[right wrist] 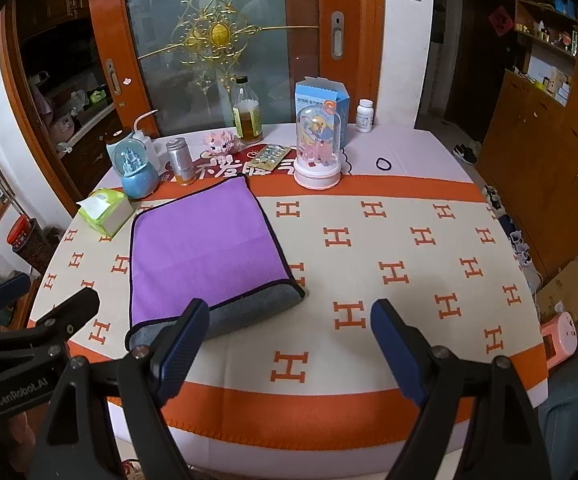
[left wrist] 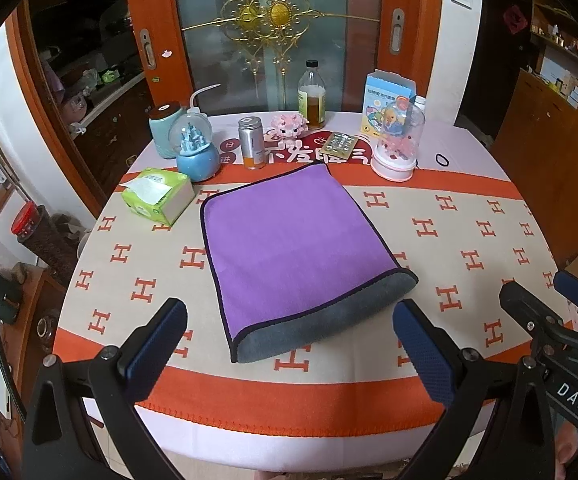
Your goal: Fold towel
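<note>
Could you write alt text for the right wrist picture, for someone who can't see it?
A purple towel, folded with its grey underside showing along the near edge, lies on an orange-and-cream table cover. The open right claw hovers near it, holding nothing. Bottles and trinkets line the table's far side.

Matt purple cloth towel (left wrist: 289, 240), grey fleecy underside, woven tablecloth (left wrist: 469, 240), glossy glass bottle (left wrist: 311, 96), brushed metal can (left wrist: 251, 142)

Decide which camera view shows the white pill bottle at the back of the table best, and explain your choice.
The right wrist view: the white pill bottle stands in the open beside the blue carton. In the left wrist view only a sliver of it shows, hidden behind that carton and the clear dome.
</note>
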A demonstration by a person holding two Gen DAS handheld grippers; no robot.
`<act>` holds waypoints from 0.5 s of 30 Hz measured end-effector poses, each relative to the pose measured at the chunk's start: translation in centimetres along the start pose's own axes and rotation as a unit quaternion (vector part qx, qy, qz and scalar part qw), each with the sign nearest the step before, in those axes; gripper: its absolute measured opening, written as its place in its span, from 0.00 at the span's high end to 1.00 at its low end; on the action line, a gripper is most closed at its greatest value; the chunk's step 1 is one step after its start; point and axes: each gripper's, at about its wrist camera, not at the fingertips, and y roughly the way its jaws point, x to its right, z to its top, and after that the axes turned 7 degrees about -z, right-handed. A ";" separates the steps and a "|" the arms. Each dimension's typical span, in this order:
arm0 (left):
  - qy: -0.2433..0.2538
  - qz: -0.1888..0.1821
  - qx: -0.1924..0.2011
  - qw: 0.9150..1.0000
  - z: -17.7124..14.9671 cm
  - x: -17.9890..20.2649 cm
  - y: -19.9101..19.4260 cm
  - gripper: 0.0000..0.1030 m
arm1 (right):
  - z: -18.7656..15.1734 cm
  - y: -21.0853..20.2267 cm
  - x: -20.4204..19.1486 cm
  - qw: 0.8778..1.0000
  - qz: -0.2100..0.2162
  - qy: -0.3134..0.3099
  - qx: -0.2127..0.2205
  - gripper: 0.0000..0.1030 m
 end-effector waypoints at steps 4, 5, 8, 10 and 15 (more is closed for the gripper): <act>-0.008 0.006 0.000 1.000 0.0 0.2 0.0 0.01 | 0.3 0.0 0.1 1.000 0.006 -0.009 0.005 0.19; -0.010 0.007 0.000 1.000 0.0 0.2 -0.1 0.01 | 0.3 0.0 0.1 1.000 0.007 -0.011 0.006 0.19; -0.017 0.012 0.002 1.000 0.1 0.3 -0.2 0.01 | 0.5 0.0 0.2 1.000 0.011 -0.020 0.014 0.19; -0.022 0.016 0.005 1.000 0.1 0.3 -0.4 0.01 | 0.7 -0.1 0.3 0.999 0.015 -0.027 0.020 0.19; -0.040 0.030 0.015 0.999 0.2 0.4 -0.6 0.01 | 1.3 -0.1 0.6 0.998 0.024 -0.046 0.035 0.19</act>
